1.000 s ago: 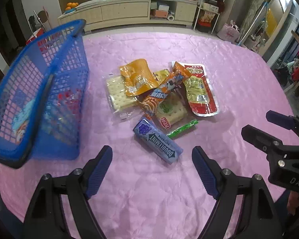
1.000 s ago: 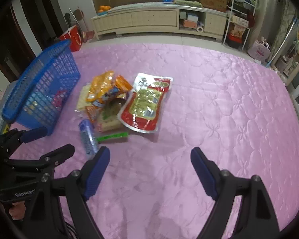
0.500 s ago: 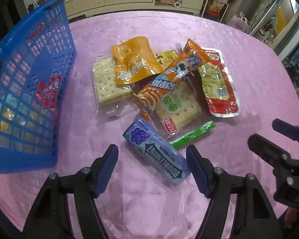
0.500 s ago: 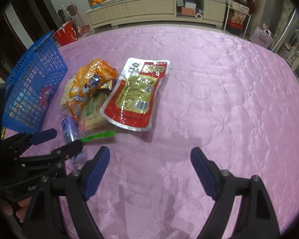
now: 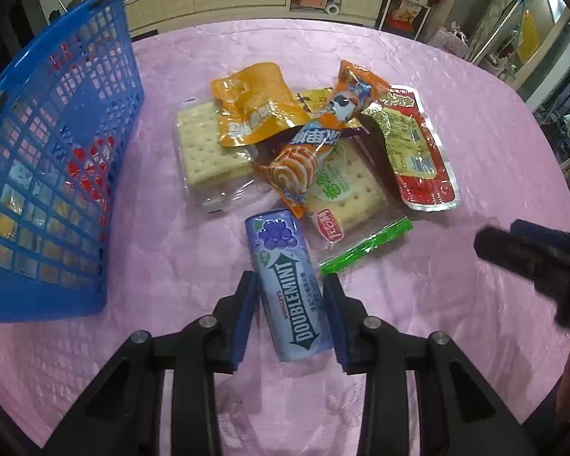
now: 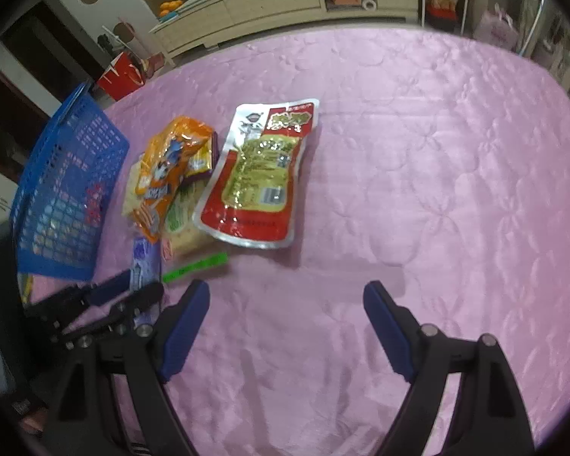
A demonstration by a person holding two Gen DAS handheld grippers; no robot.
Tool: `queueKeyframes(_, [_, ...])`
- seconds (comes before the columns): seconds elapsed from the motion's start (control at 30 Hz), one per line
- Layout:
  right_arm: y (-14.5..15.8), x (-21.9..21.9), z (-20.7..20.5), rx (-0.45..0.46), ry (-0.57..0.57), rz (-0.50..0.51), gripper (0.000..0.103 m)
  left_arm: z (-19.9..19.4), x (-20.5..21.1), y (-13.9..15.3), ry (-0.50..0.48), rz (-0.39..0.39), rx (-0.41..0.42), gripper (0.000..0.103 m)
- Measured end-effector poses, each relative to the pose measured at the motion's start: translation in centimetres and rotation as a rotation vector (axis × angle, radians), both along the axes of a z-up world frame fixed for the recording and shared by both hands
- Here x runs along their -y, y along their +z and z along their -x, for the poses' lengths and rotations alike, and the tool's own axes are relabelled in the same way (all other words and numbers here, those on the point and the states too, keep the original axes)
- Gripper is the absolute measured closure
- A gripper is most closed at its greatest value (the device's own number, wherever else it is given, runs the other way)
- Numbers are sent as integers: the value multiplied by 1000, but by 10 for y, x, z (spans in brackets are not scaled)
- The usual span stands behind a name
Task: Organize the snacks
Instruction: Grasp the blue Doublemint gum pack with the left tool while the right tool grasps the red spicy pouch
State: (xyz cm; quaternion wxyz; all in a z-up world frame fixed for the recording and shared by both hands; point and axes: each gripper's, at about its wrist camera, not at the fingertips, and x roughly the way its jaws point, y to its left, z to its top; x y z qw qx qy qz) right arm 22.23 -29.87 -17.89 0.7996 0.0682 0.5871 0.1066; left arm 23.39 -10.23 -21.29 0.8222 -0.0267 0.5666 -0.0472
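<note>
A blue Doublemint gum pack (image 5: 285, 258) lies flat on the pink tablecloth, nearest of a snack pile. My left gripper (image 5: 288, 279) straddles it from above, its jaws closing; the right pad sits against the pack's edge while a thin gap shows at the left pad. Behind lie cracker packs (image 5: 201, 152), an orange pouch (image 5: 254, 106), an orange roll wrapper (image 5: 315, 140), a red and yellow pouch (image 5: 414, 152) and a green strip (image 5: 364, 250). My right gripper (image 6: 287, 288) hovers open over bare cloth to the right, holding nothing.
A blue mesh basket (image 5: 57, 152) with several packets inside stands left of the pile, close to the left gripper (image 6: 138, 287). The pink tablecloth (image 6: 418, 190) stretches to the right. Cabinets and shelves stand beyond the table's far edge.
The left gripper came down over the gum pack and its jaws narrowed from wide open to just about the pack's width. The right gripper sank closer to the cloth, still wide open.
</note>
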Motion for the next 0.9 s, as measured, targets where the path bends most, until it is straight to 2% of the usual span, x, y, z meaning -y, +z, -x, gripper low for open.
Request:
queueKeyframes(0.13, [0, -5, -15, -20, -13, -23, 17, 6, -10, 2, 9, 7, 10, 71])
queueKeyframes(0.3, [-6, -14, -44, -66, -36, -37, 17, 12, -12, 20, -11, -12, 67, 73])
queueKeyframes(0.47, [-19, -22, -67, -120, -48, -41, 17, -2, -8, 34, -51, -43, 126, 82])
queueKeyframes(0.63, [-26, -22, -81, -158, -78, -85, 17, -17, -13, 39, -63, -13, 143, 83])
queueKeyframes(0.7, [-32, -25, -86, -185, -77, -80, 16, -20, -14, 39, -68, -2, 145, 83])
queueKeyframes(0.73, [-31, -28, -89, -180, -70, -74, 14, -21, -14, 40, -68, 3, 144, 83])
queueKeyframes(0.9, [-31, -40, -95, -153, -49, -8, 15, -24, -17, 42, -65, 21, 139, 83])
